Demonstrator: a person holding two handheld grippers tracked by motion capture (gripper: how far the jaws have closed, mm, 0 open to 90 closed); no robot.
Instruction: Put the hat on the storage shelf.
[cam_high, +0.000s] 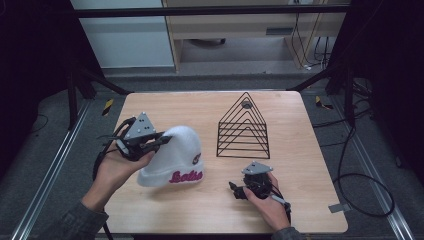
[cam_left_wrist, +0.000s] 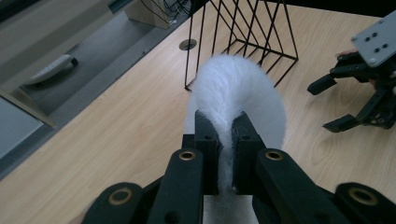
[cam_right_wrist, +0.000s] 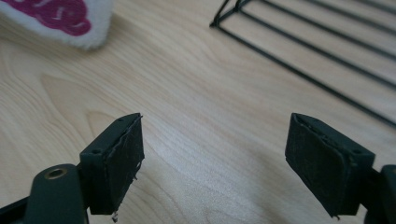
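On the wooden bench, fluffy white beanie with pink lettering, left gripper clamped on its crown, right gripper spread apart nearby, black wire rack behind.

White hat — pink lettering; black wire rack.
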